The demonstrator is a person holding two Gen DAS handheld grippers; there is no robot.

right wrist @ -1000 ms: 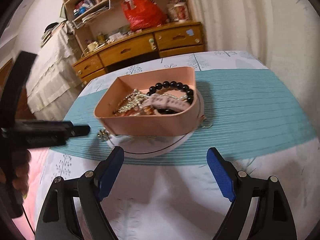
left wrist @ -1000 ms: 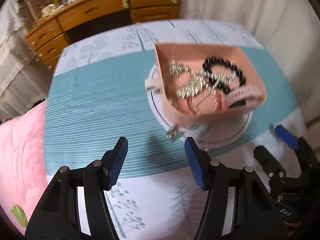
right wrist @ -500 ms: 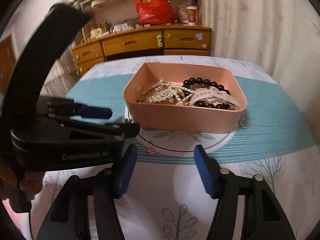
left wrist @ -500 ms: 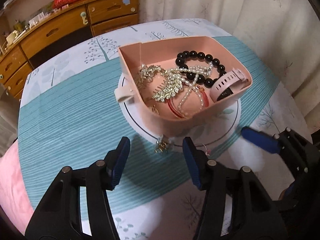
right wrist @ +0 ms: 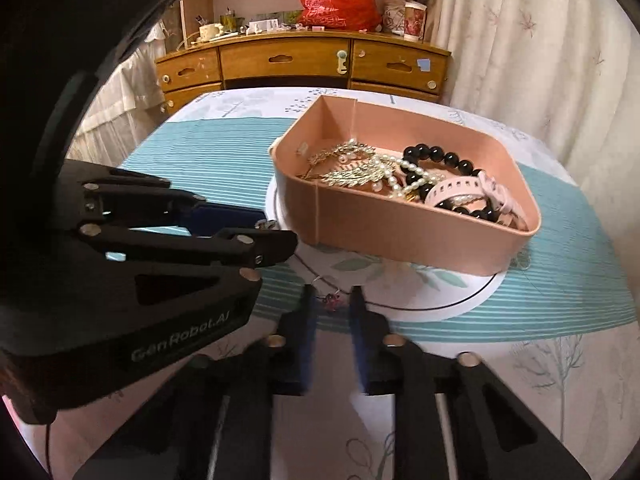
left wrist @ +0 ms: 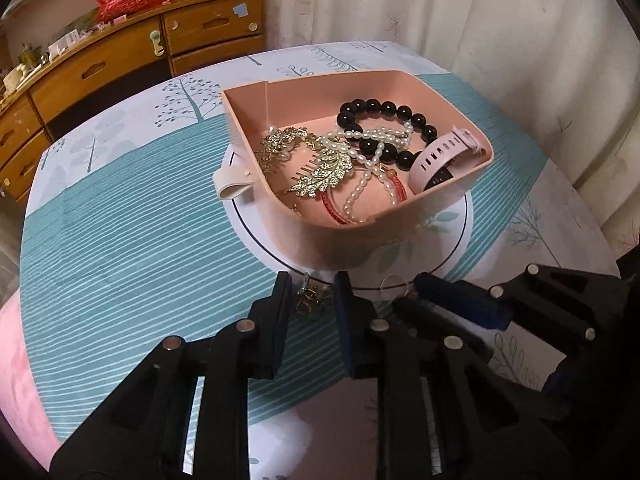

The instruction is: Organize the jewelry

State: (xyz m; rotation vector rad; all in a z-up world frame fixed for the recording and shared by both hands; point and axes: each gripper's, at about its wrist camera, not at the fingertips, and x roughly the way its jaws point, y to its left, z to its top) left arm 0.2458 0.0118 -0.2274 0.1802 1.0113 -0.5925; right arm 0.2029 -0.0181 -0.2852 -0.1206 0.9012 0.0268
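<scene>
Most of the jewelry already lies in the pink plastic tray (left wrist: 448,196) on the round white plate (left wrist: 460,232): black bead bracelet (left wrist: 384,112), pearls, gold comb. Two pieces remain on the surface. The left tongs (left wrist: 310,294) have just been closing around a small gold trinket (left wrist: 308,300); the right tongs (right wrist: 331,300), also closing, bracket a red-beaded ring (right wrist: 330,298). Both still need lifting in.
</scene>
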